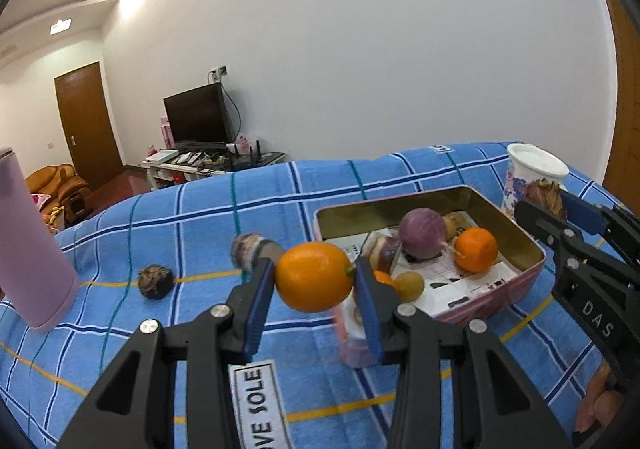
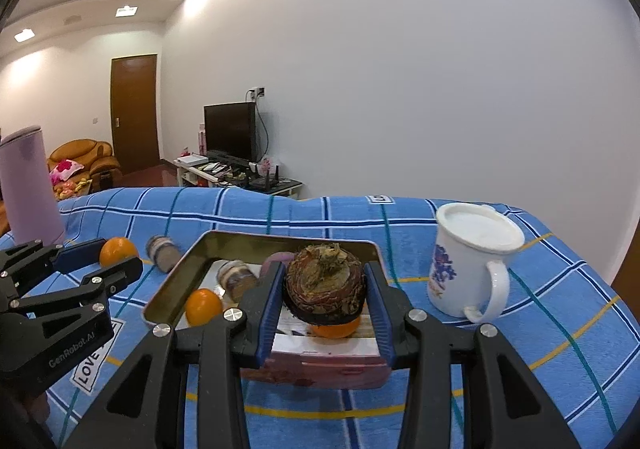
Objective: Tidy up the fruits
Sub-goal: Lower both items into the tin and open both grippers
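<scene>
My left gripper (image 1: pixel 314 283) is shut on an orange (image 1: pixel 314 277), held above the blue checked cloth just left of a pink tin box (image 1: pixel 532 249). The tin holds a purple round fruit (image 1: pixel 422 233), another orange (image 1: pixel 476 249) and a small brown-green fruit (image 1: pixel 409 285). My right gripper (image 2: pixel 326 289) is shut on a brown scaly fruit (image 2: pixel 326 281), held over the near edge of the tin (image 2: pixel 172 277). In the right wrist view the left gripper (image 2: pixel 108 260) and its orange (image 2: pixel 118 251) show at the left.
A dark round fruit (image 1: pixel 155 281) and a purple-banded fruit (image 1: pixel 248 249) lie on the cloth left of the tin. A pink bottle (image 1: pixel 28 249) stands at the far left. A white lidded mug (image 2: pixel 472 269) stands right of the tin.
</scene>
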